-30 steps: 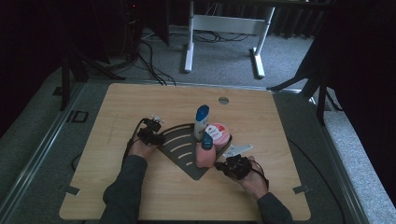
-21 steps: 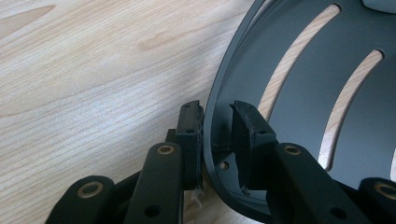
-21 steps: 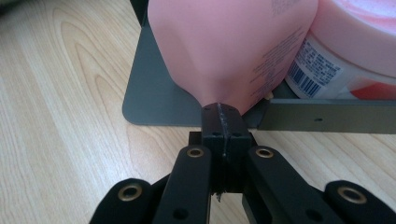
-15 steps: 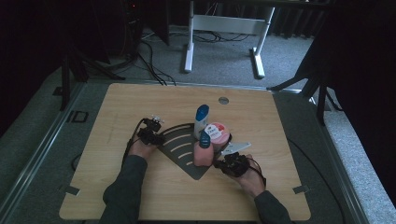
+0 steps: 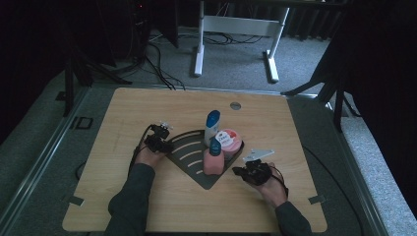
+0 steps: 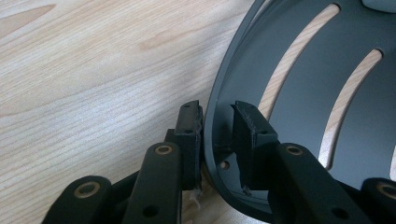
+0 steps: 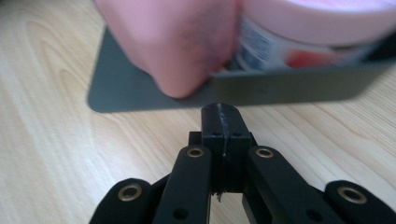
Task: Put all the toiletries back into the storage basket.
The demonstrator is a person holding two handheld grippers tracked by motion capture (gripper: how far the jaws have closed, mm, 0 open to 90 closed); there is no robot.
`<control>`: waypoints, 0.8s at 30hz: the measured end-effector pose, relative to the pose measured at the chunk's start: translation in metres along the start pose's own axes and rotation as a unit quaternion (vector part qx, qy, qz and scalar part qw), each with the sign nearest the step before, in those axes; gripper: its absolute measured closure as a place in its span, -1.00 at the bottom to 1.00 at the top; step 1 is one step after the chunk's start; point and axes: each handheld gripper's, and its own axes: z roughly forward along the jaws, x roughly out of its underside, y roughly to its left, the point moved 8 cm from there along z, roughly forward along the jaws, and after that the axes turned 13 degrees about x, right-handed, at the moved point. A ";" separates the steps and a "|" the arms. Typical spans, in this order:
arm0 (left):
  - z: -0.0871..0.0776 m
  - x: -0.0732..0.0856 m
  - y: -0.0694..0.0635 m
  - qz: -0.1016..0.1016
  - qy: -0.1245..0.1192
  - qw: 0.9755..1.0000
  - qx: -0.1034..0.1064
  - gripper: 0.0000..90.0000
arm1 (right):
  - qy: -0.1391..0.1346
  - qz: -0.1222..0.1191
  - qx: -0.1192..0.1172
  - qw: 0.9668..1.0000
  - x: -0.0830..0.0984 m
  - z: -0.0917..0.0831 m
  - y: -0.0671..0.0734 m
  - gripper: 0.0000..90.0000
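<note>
High view shows a dark fan-shaped tray (image 5: 189,153) lying in the middle of the wooden counter (image 5: 123,196). On the tray stand a pink bottle (image 5: 213,161), a white bottle with a blue cap (image 5: 212,127) and a round pink tub (image 5: 229,141). The left tool (image 5: 160,140) is at the left curved edge of the tray. In the left gripper view its jaws stand on both sides of the tray rim (image 6: 210,116), one outside over the counter and one inside over the slotted floor; the outer pad seems to touch the rim, while a small gap is seen at the inner pad. The right tool (image 5: 244,172) is near the right corner of the tray, just beside the pink bottle. In the right gripper view its jaws are pressed together with nothing between them, and the tray edge is just in front of the tips, not touching.
</note>
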 end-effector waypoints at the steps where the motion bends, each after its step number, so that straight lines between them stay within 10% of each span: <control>1: 0.000 0.000 0.000 -0.001 0.000 1.000 0.001 0.58 | 0.000 0.006 0.004 1.000 0.002 -0.001 -0.004 1.00; 24: -0.038 -0.008 0.001 -0.001 -0.071 0.997 -0.012 0.15 | 0.013 0.041 0.035 0.998 0.022 -0.001 -0.034 1.00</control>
